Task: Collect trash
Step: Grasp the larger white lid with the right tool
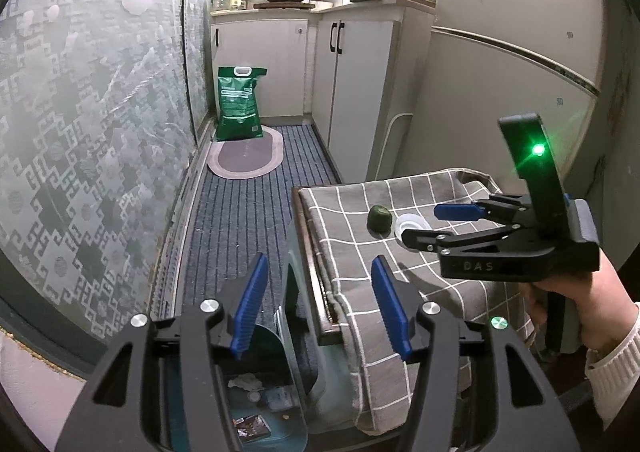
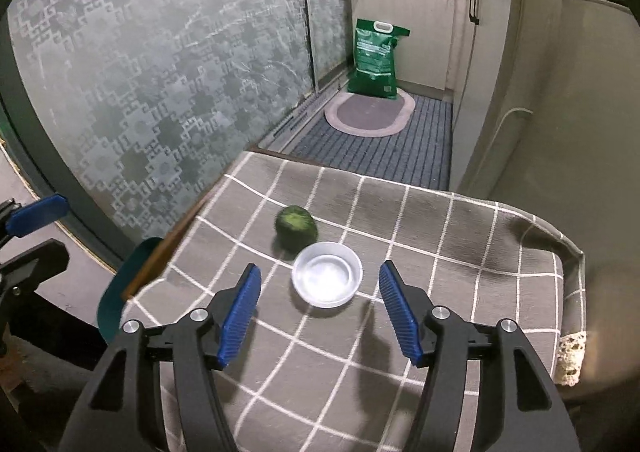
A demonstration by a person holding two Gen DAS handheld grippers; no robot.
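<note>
A small white plastic cup lies on the grey checked tablecloth, with a green peel scrap just behind it. My right gripper is open and empty, its blue pads on either side of the cup, a little above and short of it. In the left wrist view the right gripper hovers over the cup and scrap. My left gripper is open and empty above a teal trash bin that stands on the floor beside the table and holds scraps.
The table edge runs between my left gripper's fingers. A frosted glass partition is on the left. A green bag and oval mat lie down the corridor, with white cabinets and a fridge to the right.
</note>
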